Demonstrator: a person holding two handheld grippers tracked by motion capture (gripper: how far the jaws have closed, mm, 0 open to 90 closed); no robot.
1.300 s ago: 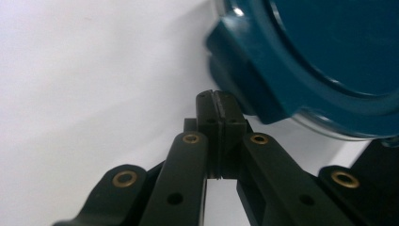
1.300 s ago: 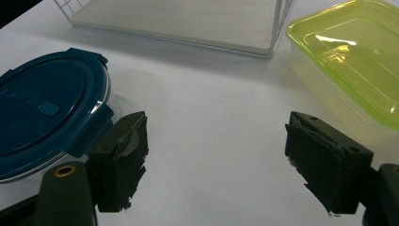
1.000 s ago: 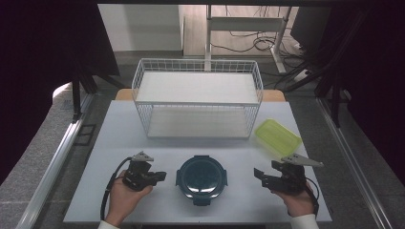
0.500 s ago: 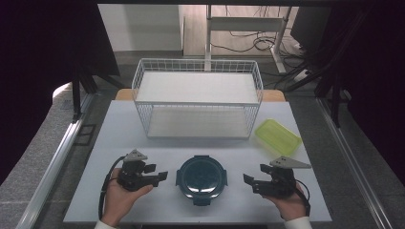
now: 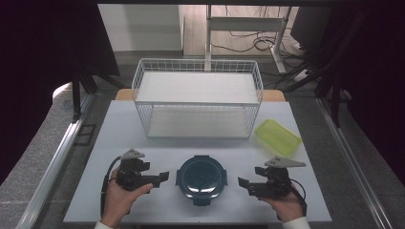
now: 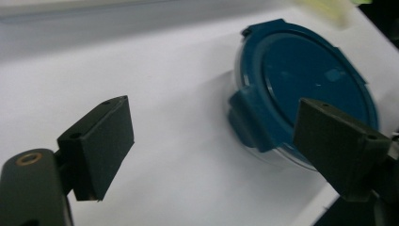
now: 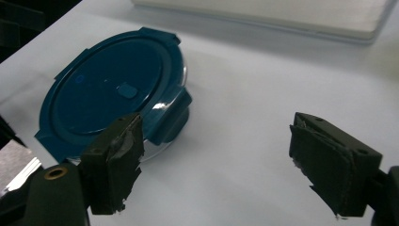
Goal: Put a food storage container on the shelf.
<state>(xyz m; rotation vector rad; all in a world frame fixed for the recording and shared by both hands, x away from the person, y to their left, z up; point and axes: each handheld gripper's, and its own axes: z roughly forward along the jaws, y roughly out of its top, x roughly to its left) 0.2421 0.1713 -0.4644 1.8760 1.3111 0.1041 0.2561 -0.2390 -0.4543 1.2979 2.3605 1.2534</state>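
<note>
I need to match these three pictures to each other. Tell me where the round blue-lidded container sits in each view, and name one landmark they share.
High view: the round blue-lidded container sits bottom centre on the white table, between the two grippers.
Left gripper view: it lies upper right, partly behind the right-hand jaw.
Right gripper view: it lies upper left, above the left-hand jaw.
Shared landmark: the white table.

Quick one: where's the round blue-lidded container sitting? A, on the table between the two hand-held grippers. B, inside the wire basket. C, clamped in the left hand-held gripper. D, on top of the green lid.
A: the blue-lidded container rests on the white table, with the left hand-held gripper and right hand-held gripper on either side of it, both open and apart from it.
</note>
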